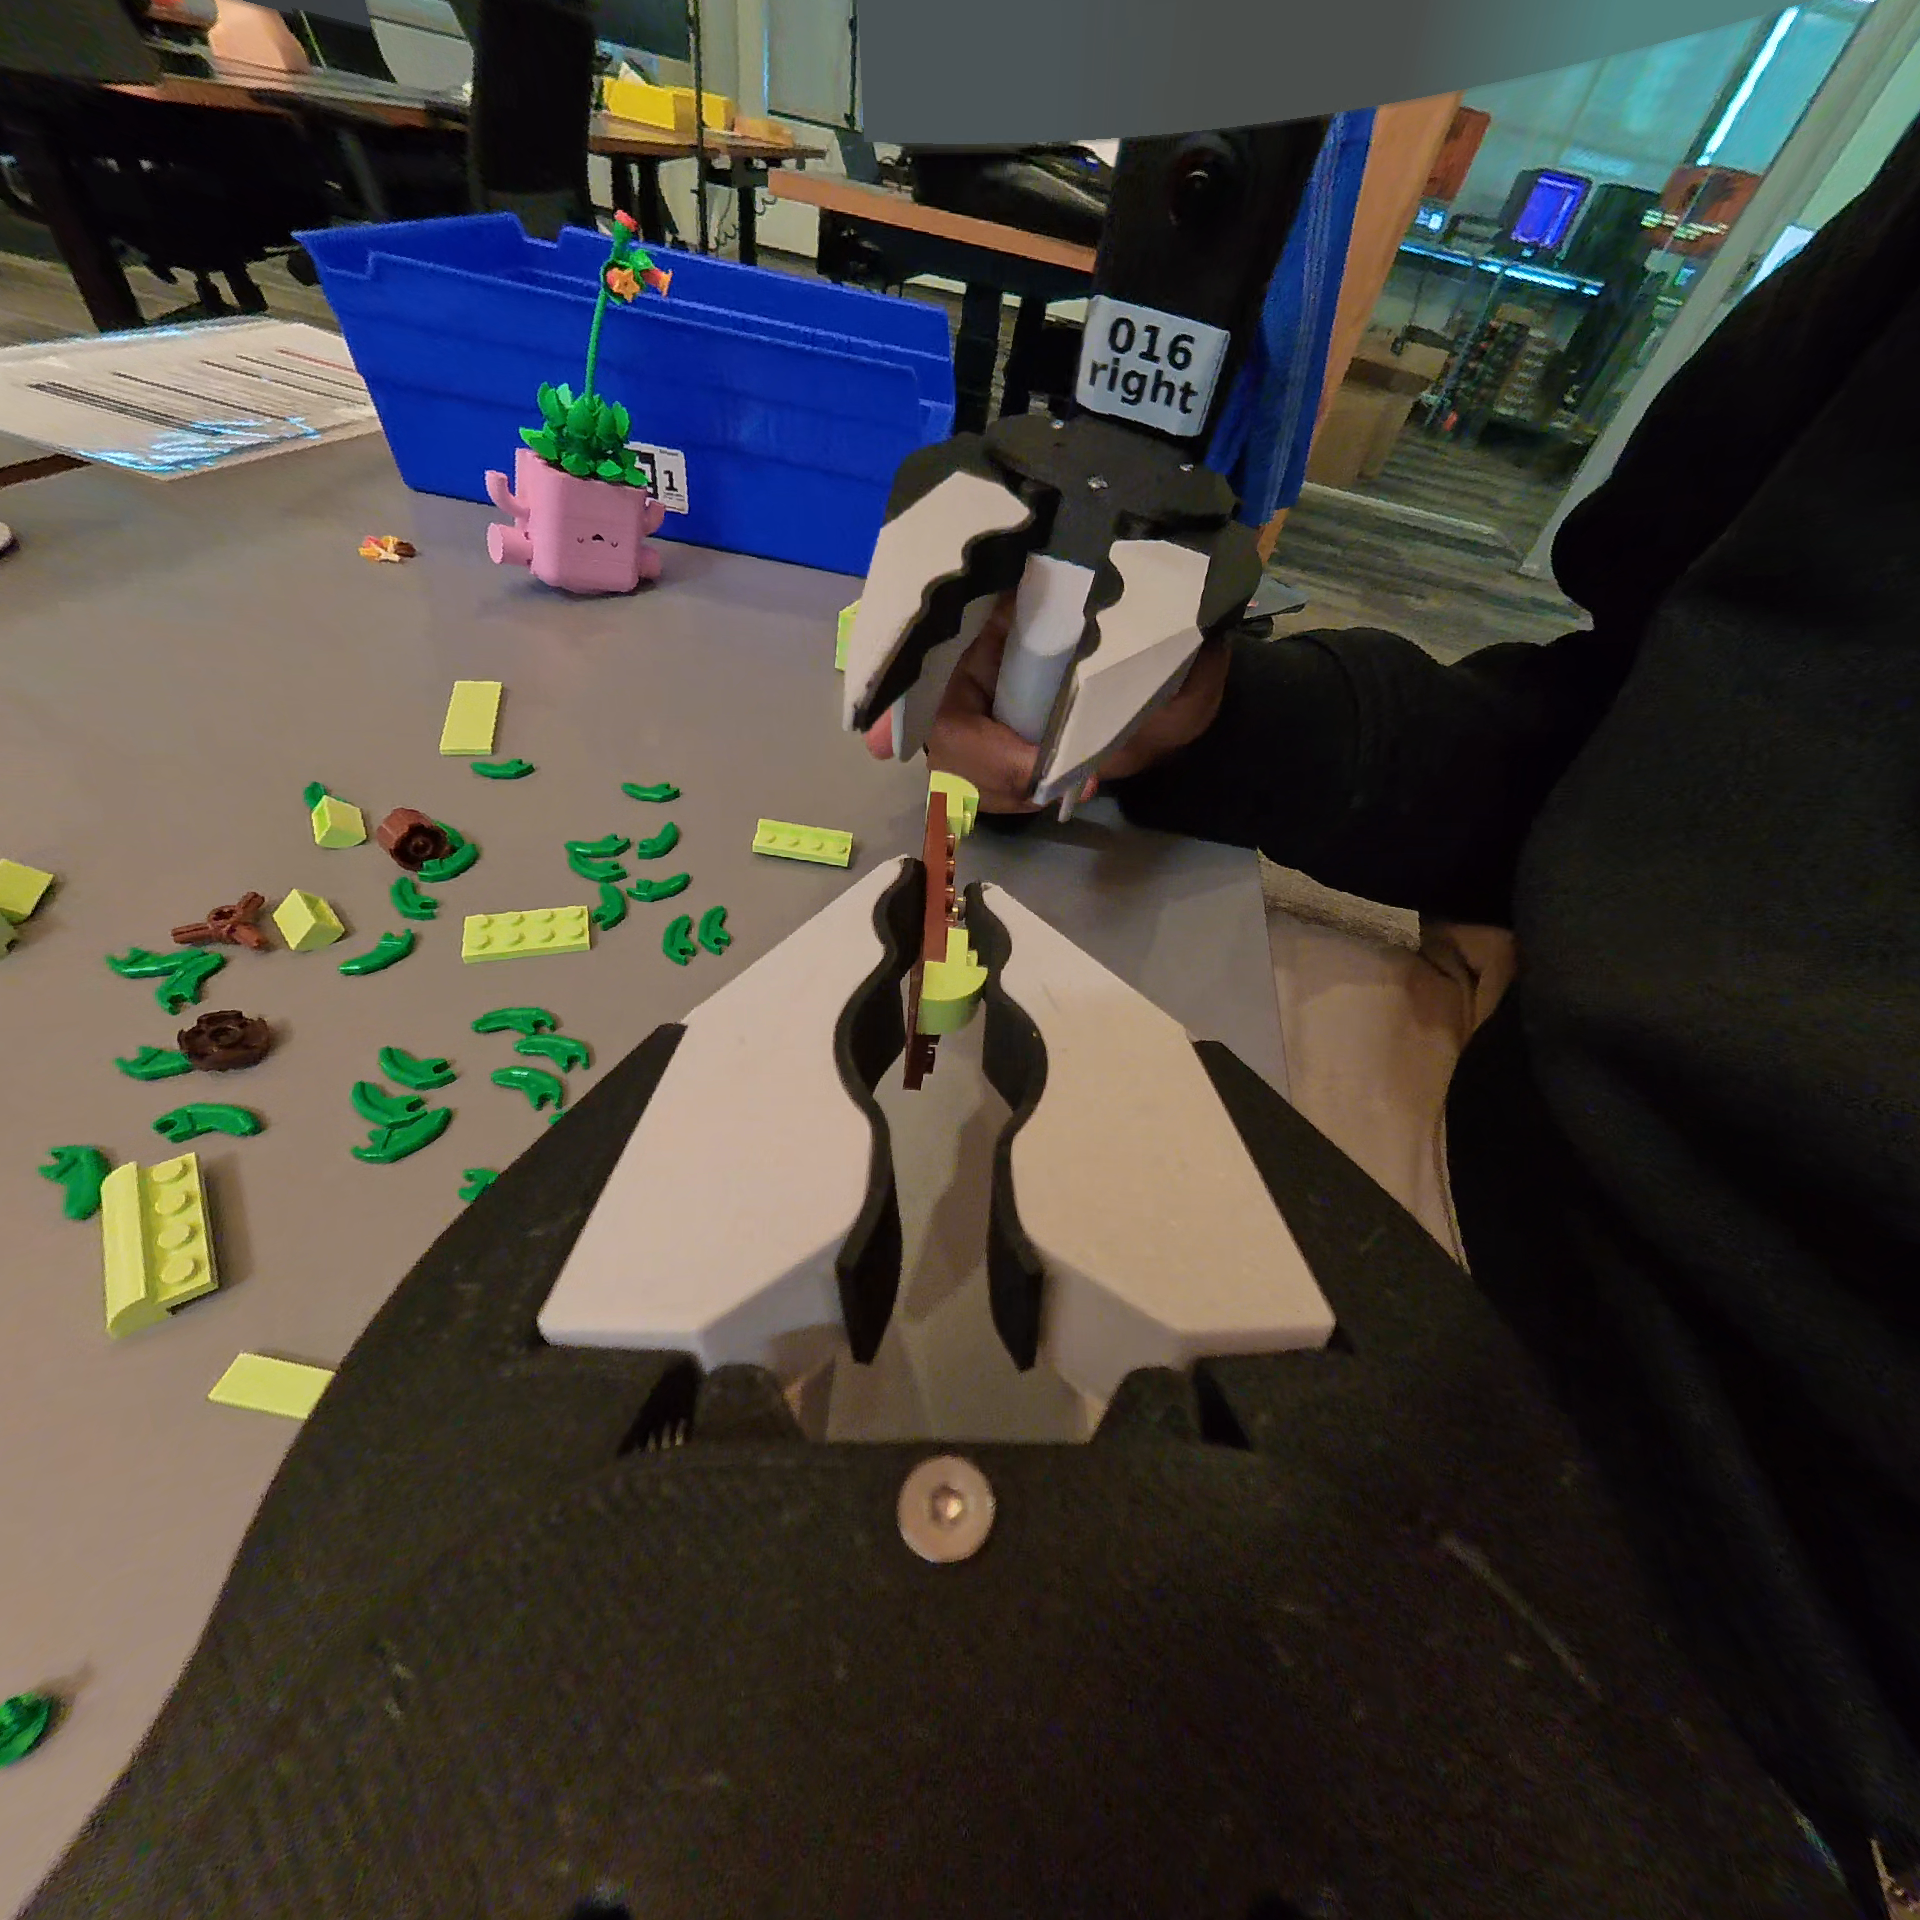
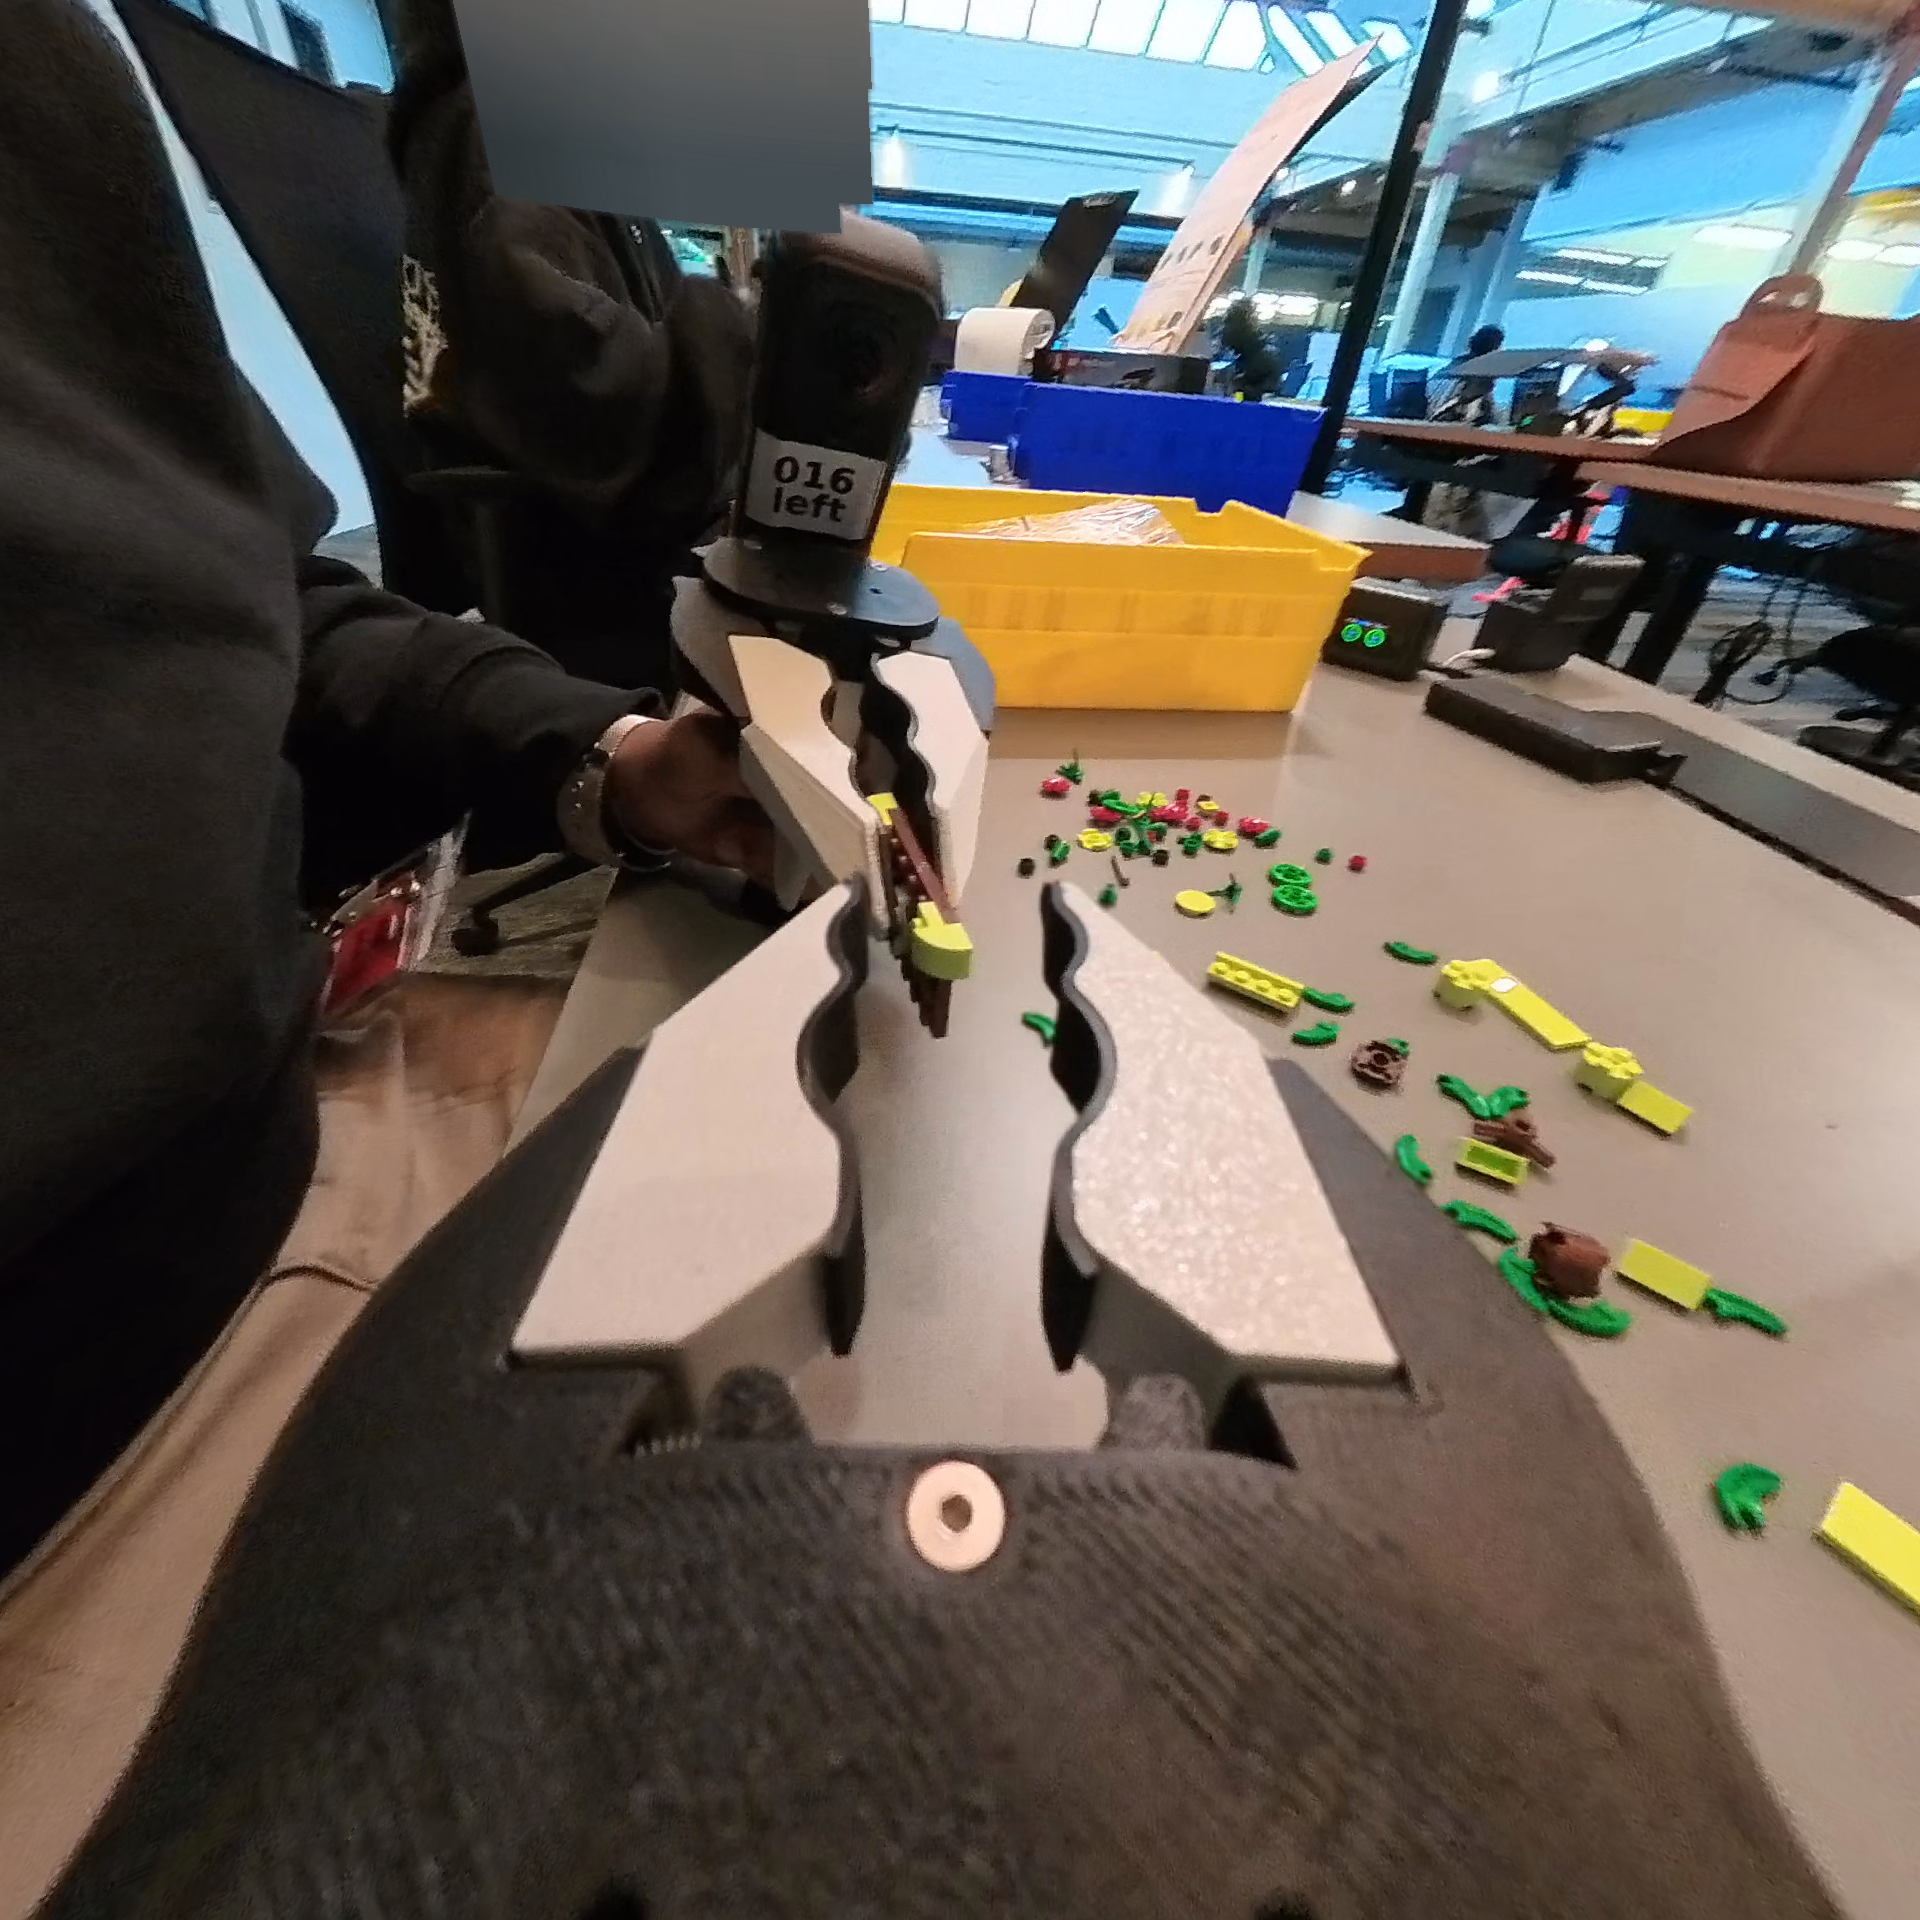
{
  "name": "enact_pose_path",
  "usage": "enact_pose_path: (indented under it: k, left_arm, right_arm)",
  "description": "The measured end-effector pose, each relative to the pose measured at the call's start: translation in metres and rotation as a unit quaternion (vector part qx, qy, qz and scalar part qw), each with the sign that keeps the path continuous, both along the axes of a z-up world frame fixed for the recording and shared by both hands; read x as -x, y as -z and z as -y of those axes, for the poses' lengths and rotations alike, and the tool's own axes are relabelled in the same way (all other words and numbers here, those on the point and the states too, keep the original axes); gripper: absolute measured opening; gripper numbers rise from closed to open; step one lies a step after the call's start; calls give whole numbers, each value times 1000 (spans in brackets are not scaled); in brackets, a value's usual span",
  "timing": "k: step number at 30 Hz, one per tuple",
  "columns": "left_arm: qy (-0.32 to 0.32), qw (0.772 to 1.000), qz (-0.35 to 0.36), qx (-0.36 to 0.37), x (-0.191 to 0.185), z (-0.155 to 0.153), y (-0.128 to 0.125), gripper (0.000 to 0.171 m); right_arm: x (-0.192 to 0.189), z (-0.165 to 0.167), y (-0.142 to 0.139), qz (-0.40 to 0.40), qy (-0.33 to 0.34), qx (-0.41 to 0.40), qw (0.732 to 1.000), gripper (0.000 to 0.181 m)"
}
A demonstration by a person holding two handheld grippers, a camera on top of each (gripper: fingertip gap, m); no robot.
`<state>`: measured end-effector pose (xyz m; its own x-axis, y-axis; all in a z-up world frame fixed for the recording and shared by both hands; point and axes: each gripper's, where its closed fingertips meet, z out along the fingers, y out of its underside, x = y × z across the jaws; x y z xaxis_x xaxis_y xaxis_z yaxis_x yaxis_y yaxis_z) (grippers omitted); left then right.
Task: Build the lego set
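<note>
My left gripper (image 1: 940,894) is shut on a brown lego plate (image 1: 932,883) held on edge, with lime green curved pieces (image 1: 951,987) stuck to its side. It holds the plate above the grey table's near edge. My right gripper (image 2: 951,899) is open and empty, its tips just short of the plate (image 2: 928,987) and its lime piece (image 2: 940,943). In the left wrist view the right gripper (image 1: 966,764) hangs open just beyond the plate's top end. In the right wrist view the left gripper (image 2: 914,883) pinches the plate.
Loose lime bricks (image 1: 525,932), green leaves (image 1: 400,1132) and brown pieces (image 1: 223,1039) lie scattered on the table (image 1: 727,707). A pink pot with a built plant (image 1: 577,520) stands before a blue bin (image 1: 748,416). A yellow bin (image 2: 1122,623) and small flower pieces (image 2: 1164,821) lie farther off. My two grippers' fingertips are within a few centimetres of each other.
</note>
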<state>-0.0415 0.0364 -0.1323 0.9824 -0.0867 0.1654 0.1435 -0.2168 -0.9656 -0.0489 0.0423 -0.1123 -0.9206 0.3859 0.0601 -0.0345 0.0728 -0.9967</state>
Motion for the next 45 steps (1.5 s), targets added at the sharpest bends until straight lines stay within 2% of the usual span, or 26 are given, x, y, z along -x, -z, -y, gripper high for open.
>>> enact_pose_path:
  k: [17,33,45]
  left_arm:
    - [19,999,-10,-29,-9,2,-10,5]
    - [63,998,12,-23,-22,1,-7,5]
    - [70,997,14,-14,-24,1,-4,4]
  right_arm:
    - [-10,4,1,-6,-34,-6,999,10]
    - [-25,6,0,16,-86,6,996,9]
    - [-28,10,3,47,-100,0,994,8]
